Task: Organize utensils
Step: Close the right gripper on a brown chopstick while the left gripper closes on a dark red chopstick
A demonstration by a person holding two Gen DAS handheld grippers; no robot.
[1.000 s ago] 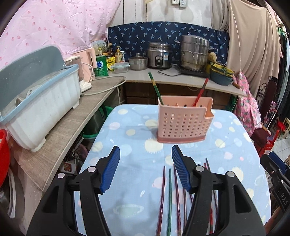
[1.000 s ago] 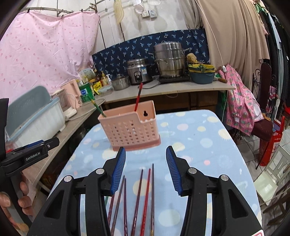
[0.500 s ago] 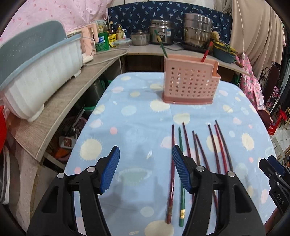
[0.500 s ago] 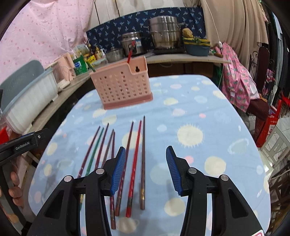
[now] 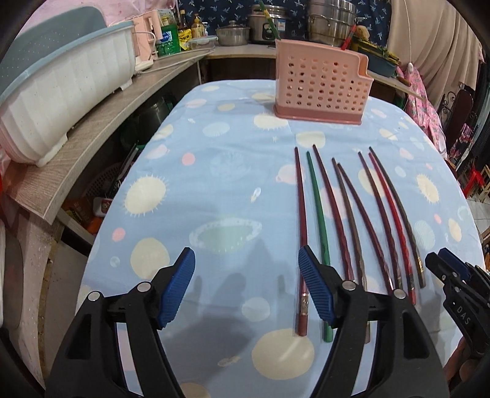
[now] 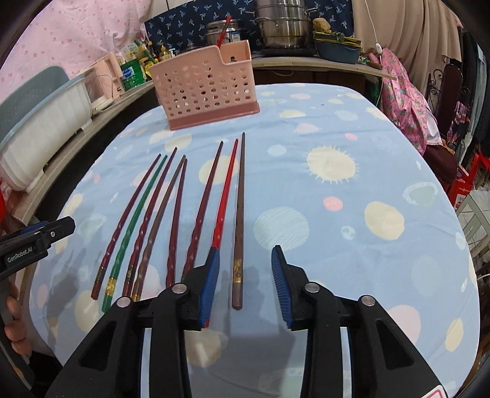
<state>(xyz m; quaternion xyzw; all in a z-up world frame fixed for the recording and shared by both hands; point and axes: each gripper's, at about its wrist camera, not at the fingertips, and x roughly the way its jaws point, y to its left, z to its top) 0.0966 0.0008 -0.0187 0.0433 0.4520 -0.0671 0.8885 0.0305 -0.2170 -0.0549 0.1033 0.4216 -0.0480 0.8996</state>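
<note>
Both tongs hung apart — we judged the brown chopstick light, stiff, slippery, best pinched near its thick end.

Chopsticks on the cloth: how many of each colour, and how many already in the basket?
Green: 1
Bright red: 1
Dark red or brown: 6
Total on the cloth: 8
In the basket: 2 showing, one green, one red
</note>
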